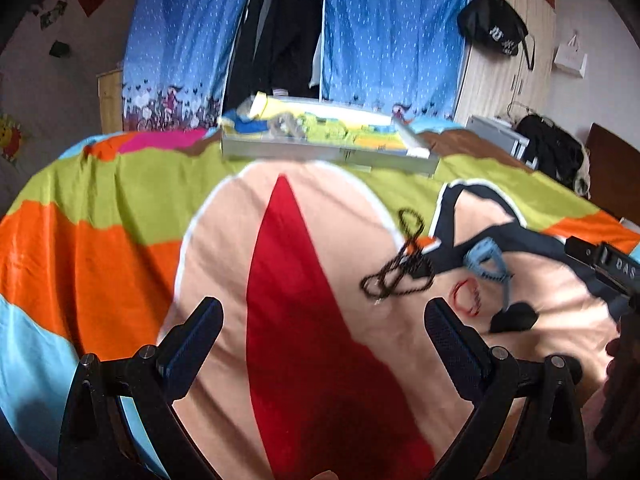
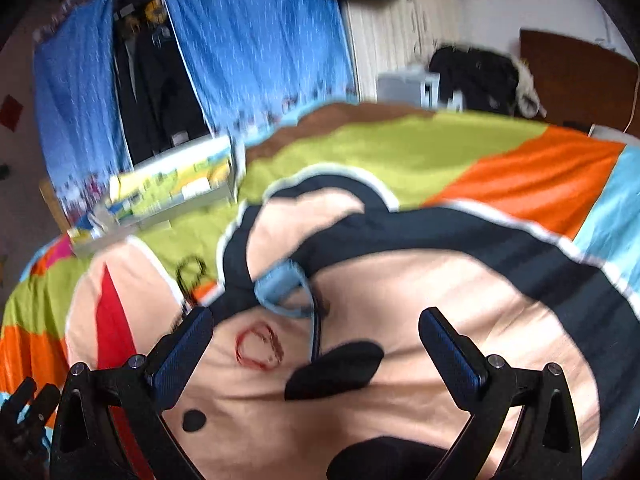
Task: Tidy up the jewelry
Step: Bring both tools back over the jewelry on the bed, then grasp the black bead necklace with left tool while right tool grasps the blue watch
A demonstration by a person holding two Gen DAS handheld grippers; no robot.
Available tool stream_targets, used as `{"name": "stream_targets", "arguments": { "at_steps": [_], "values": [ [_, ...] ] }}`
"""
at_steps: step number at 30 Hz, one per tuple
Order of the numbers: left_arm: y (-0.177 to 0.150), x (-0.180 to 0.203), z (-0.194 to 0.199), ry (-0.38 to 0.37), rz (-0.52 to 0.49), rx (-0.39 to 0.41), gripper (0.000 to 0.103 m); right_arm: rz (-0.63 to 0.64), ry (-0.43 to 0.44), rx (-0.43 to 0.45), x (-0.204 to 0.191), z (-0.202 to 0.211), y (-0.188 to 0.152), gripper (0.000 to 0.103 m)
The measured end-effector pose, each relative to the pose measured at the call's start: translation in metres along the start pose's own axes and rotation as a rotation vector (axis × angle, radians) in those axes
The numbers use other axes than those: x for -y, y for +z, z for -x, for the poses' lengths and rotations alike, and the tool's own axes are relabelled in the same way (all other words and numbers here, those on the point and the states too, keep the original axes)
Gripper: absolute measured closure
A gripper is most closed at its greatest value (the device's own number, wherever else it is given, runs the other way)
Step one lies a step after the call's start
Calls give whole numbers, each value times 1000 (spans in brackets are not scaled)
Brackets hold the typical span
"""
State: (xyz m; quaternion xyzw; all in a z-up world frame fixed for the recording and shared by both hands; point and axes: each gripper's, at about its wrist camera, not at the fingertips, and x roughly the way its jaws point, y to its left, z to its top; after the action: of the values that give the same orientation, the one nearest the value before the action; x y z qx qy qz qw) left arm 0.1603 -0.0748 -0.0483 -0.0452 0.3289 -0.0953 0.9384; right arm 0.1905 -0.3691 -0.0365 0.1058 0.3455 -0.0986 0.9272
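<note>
Seen from the left wrist, the left gripper (image 1: 322,328) hangs wide open and empty over a colourful cartoon bedspread (image 1: 120,208). Right of it lie a black beaded necklace (image 1: 400,268), a light blue bracelet (image 1: 490,260) and a red string bracelet (image 1: 466,296); a clear organizer box (image 1: 320,148) sits further back. From the right wrist, the right gripper (image 2: 316,338) is also wide open and empty, the red string bracelet (image 2: 258,346) lying between its fingers
</note>
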Motion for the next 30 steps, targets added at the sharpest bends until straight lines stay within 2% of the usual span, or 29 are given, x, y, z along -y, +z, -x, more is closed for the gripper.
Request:
{"name": "stream_targets", "arguments": {
  "at_steps": [8, 16, 25, 30],
  "values": [
    [-11, -1, -44, -47, -15, -130, 4, 27, -17, -196, -7, -45, -8, 0],
    [-12, -4, -80, -94, -3, -225, 4, -58, 134, -355, 13, -84, 7, 0],
    [-16, 3, -116, -96, -28, -294, 4, -5, 184, -378, 29, -116, 27, 0],
    [-8, 8, -122, -154, -40, -276, 4, -57, 257, -355, 22, -132, 31, 0]
  ]
}}
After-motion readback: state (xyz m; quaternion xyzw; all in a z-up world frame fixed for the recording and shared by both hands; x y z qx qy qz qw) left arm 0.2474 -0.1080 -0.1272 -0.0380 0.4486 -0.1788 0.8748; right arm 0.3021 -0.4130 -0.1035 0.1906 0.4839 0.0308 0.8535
